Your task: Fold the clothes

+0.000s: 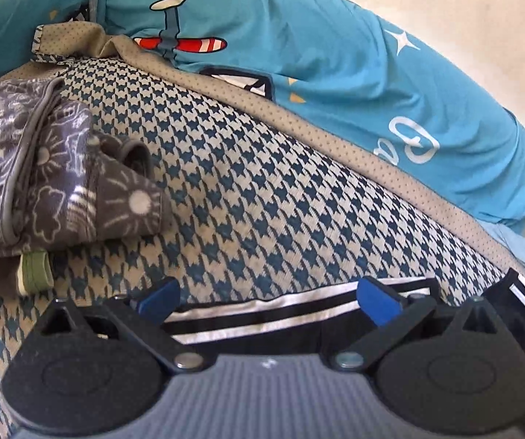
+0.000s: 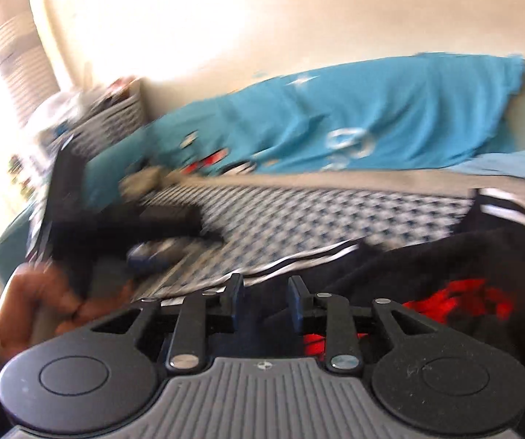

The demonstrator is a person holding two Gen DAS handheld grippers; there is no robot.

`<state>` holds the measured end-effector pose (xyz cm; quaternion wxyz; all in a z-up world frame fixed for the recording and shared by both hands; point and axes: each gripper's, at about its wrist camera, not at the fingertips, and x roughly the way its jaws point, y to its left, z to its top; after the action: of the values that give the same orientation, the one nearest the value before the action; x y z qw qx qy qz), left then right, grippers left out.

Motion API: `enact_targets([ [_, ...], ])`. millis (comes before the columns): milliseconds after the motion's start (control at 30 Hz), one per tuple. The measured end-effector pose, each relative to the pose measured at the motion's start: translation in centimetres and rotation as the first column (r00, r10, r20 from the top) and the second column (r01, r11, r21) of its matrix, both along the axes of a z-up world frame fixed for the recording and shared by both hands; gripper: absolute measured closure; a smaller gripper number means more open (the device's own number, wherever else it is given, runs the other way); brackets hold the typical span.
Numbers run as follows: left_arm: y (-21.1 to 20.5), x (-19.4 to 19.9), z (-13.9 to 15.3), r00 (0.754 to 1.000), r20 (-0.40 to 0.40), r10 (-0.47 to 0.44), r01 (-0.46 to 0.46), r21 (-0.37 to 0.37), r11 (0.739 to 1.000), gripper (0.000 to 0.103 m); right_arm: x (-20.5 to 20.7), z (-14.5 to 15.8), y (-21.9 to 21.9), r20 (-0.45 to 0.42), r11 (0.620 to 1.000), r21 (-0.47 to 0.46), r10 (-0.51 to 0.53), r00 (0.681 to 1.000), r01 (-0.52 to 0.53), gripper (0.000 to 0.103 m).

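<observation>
A black garment with white stripes [image 1: 262, 320] lies on the houndstooth bed cover [image 1: 233, 197], right under my left gripper [image 1: 267, 301], whose blue-padded jaws stand wide apart above its striped edge. In the right wrist view the same black garment [image 2: 445, 263] shows a red print [image 2: 460, 298]. My right gripper [image 2: 266, 298] hovers over it with jaws partly apart and nothing between them. The left gripper [image 2: 79, 226] and the hand holding it appear blurred at the left.
A folded grey patterned garment [image 1: 42, 168] sits on a striped green one [image 1: 13, 274] at the left. A turquoise sheet with a plane print [image 1: 299, 47] is bunched along the wall. A basket [image 2: 116, 113] stands at the bed's far end.
</observation>
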<state>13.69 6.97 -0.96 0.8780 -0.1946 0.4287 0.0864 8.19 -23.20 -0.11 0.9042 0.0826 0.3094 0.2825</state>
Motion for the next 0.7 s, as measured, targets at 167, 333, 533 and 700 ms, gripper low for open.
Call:
enact_targets([
  [167, -0.1, -0.1, 0.0, 1.0, -0.009, -0.009, 0.009, 0.0, 1.0, 0.0, 1.7, 0.6, -0.2, 0.048, 0.997, -0.022, -0.077, 0.996, 0.078, 0.077],
  [333, 0.2, 0.2, -0.2, 1.0, -0.029, -0.001, 0.0, -0.024, 1.0, 0.0, 3.6, -0.2, 1.3, 0.074, 0.991, -0.108, -0.069, 0.995, 0.077, 0.074],
  [533, 0.2, 0.4, -0.5, 0.999, -0.045, -0.004, 0.002, -0.041, 0.999, 0.0, 6.4, -2.9, 2.5, 0.041, 0.981, -0.181, -0.064, 0.997, 0.07, 0.065],
  [700, 0.0, 0.5, -0.8, 0.998, -0.058, -0.013, 0.01, -0.048, 0.999, 0.0, 8.4, -4.4, 2.8, 0.007, 0.977, -0.195, -0.085, 0.996, 0.085, 0.059],
])
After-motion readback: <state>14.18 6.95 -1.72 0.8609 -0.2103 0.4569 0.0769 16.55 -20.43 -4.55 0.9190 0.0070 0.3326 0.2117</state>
